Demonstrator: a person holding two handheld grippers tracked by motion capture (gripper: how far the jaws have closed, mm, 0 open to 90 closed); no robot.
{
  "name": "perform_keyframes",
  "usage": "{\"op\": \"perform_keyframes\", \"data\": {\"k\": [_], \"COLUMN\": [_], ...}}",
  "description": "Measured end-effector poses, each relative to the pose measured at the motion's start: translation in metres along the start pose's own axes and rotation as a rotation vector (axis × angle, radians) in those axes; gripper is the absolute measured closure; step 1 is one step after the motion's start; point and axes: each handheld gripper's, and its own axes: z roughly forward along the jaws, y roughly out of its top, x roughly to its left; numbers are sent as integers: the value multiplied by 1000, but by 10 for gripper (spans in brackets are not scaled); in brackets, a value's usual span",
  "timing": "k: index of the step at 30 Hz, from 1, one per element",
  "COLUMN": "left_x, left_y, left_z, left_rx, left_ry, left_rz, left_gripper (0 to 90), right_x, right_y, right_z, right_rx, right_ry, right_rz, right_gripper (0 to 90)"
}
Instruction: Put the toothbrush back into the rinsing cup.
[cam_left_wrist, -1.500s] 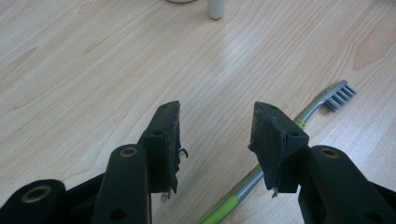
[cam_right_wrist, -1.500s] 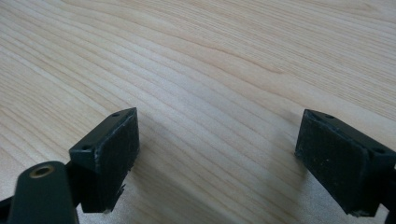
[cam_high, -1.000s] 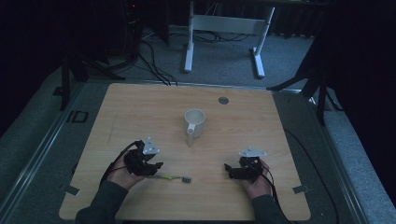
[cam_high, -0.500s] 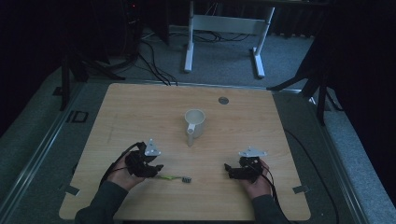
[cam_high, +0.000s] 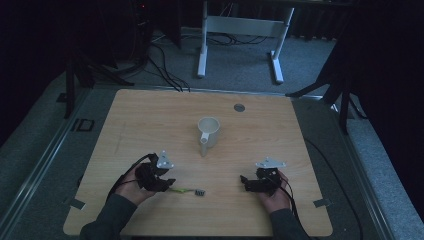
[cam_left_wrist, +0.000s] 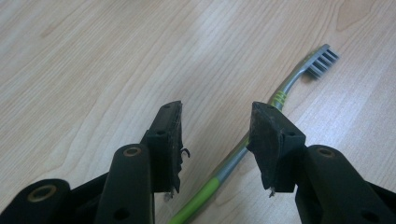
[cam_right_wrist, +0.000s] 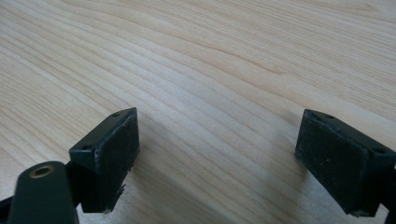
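Mug (cam_high: 208, 131) at table (cam_high: 150, 120) centre looks empty, though it's dim. My left gripper (cam_left_wrist: 215, 140), jaws just closing, straddles the toothbrush (cam_left_wrist: 285, 91) near the front edge, ungripped; right gripper (cam_right_wrist: 217, 154) gapes.

Pale matt wood-grain table (cam_left_wrist: 93, 56), smooth plastic toothbrush (cam_left_wrist: 280, 95), glossy white mug (cam_high: 208, 131).

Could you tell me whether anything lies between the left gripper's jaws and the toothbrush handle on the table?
Nothing visible does. The left gripper has its open jaws, which have just been closing a little, straddling the toothbrush handle, with only bare table around it; the pads are not touching it.
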Motion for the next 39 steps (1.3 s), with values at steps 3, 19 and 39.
{"op": "perform_keyframes", "data": {"k": [3, 19, 39], "left_x": [-1, 0, 2], "left_y": [0, 6, 7], "left_z": [1, 4, 2], "left_rx": [9, 43, 60], "left_ry": [-8, -31, -54], "left_rz": [8, 49, 74], "left_gripper": [555, 593, 608], "right_x": [0, 0, 0], "right_y": [0, 0, 0], "right_z": [0, 0, 0], "right_rx": [0, 0, 0], "right_ry": [0, 0, 0], "right_rz": [-1, -1, -1], "right_gripper": [133, 133, 133]}}
